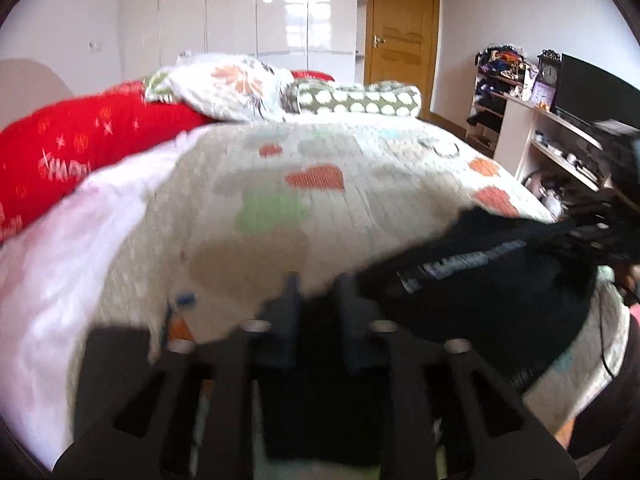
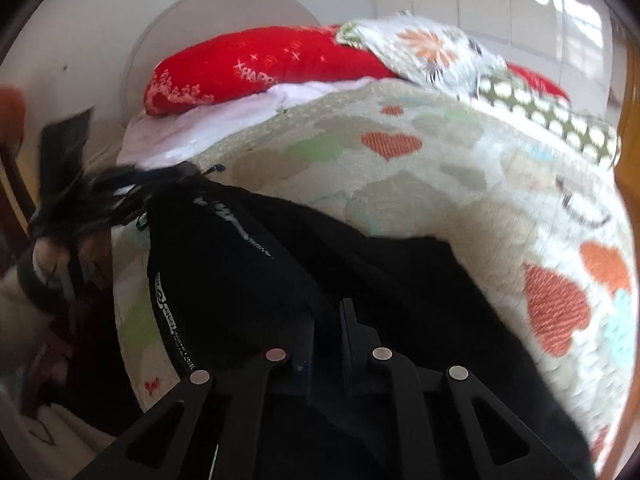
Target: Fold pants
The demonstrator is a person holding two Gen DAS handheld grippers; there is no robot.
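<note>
left gripper (image 1: pixel 316 280) nearest, jaws drawn nearly together, black cloth between them; grip itself not clear through blur. right gripper (image 2: pixel 328 312) low over the pants (image 2: pixel 248 272), jaws closed, whether pinching fabric impossible to tell. pants black, white lettering, bunched on near edge of quilt (image 1: pixel 280 208). farther: red pillow (image 1: pixel 72 148), floral pillow (image 1: pixel 232 88). far wall: door (image 1: pixel 404 28).

bright daylight, window glare on glossy wardrobe doors (image 1: pixel 296 12), heavy motion blur both views, fisheye bending and dark vignette at edges
</note>
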